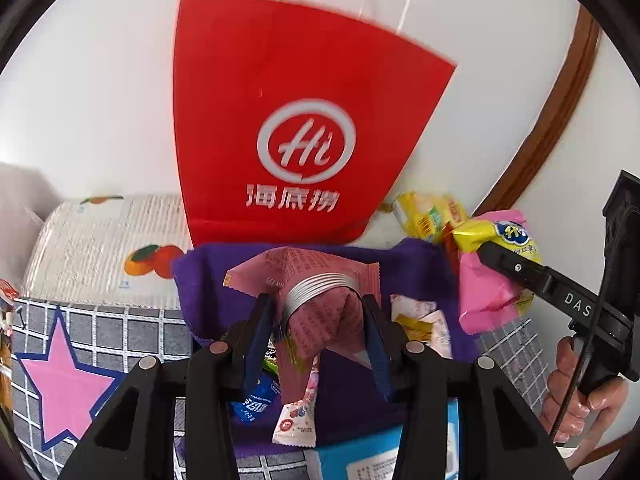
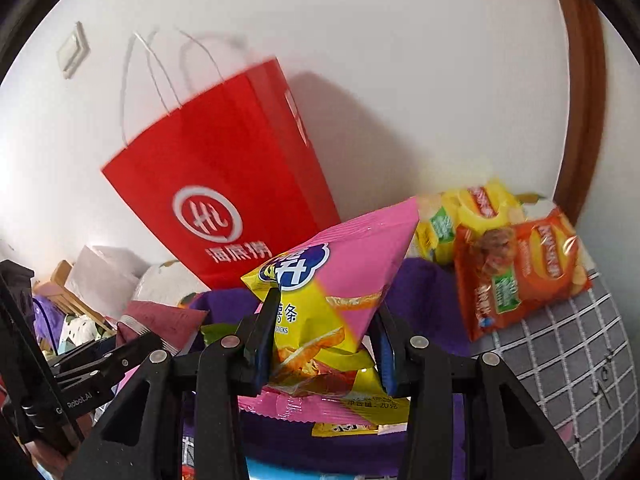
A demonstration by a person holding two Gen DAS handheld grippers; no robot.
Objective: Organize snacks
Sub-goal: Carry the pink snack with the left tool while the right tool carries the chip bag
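Observation:
My left gripper (image 1: 318, 312) is shut on a dusty-pink snack packet (image 1: 320, 300) and holds it above the purple fabric basket (image 1: 200, 280). My right gripper (image 2: 326, 320) is shut on a pink-and-yellow potato stick bag (image 2: 340, 280) and holds it over the same basket (image 2: 432, 292). That bag also shows at the right of the left wrist view (image 1: 492, 272), with the right gripper (image 1: 496, 258) on it. A red paper bag (image 1: 296, 120) stands behind the basket against the wall. Small packets (image 1: 296, 420) lie inside the basket.
Yellow (image 2: 468, 212) and orange (image 2: 520, 276) chip bags lie at the back right on the grid-patterned cloth (image 2: 560, 352). A tissue pack with orange prints (image 1: 104, 248) sits to the left. A blue-white box (image 1: 380, 456) is in front. Brown door frame (image 2: 580, 120) at right.

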